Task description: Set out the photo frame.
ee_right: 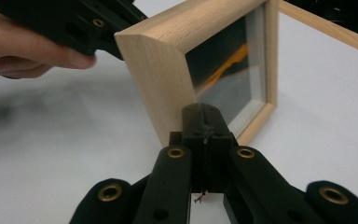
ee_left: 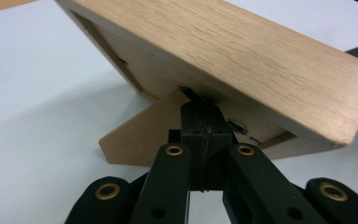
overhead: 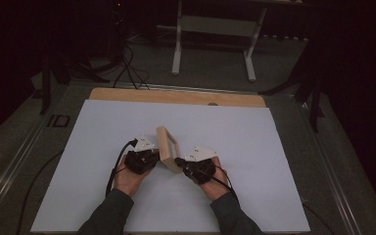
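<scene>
Light wooden picture frame [overhead: 167, 147], glass-fronted, propped on white table [overhead: 254, 147] | left hand-held gripper [ee_left: 200, 112] closed | right hand-held gripper [ee_right: 204, 116] closed, at frame corner

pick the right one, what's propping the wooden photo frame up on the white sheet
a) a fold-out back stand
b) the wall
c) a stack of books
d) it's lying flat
a, in the left gripper view the wooden photo frame leans on its back stand, whose edge rests on the white sheet.
</scene>
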Demonstrator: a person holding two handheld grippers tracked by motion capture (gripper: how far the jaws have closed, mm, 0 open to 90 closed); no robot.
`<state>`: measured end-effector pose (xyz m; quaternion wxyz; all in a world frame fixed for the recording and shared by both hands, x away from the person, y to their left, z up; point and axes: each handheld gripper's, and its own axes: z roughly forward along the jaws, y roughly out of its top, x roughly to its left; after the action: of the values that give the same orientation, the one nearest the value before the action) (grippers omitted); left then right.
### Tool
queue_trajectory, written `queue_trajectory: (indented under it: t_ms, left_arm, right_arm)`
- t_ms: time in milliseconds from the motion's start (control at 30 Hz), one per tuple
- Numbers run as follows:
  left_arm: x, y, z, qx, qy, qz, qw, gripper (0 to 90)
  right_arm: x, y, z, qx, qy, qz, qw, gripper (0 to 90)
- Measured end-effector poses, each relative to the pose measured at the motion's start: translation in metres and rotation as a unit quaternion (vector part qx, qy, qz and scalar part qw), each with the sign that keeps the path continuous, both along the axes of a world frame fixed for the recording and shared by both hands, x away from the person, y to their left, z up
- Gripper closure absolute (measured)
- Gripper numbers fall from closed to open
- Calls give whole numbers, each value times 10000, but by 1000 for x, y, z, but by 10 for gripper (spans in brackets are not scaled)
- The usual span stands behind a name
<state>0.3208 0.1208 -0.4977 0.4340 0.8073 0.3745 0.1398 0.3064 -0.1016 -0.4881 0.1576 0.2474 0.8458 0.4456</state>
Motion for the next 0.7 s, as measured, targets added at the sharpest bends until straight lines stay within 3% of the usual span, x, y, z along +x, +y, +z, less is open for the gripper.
queue_trajectory:
  t_ms: [300, 400, 700]
  left_arm:
    - [1, 0, 0, 36, -58, -2, 10000, 892]
    - [0, 1, 0, 117, -103, 73, 9999, 845]
    - [-4, 9, 7, 89, -125, 271, 9995, 788]
  right_arm:
    - [-1, 2, 0, -32, -18, 46, 10000, 894]
    - [-1, 1, 1, -39, -40, 21, 10000, 866]
    - [-3, -9, 6, -50, -100, -75, 9999, 778]
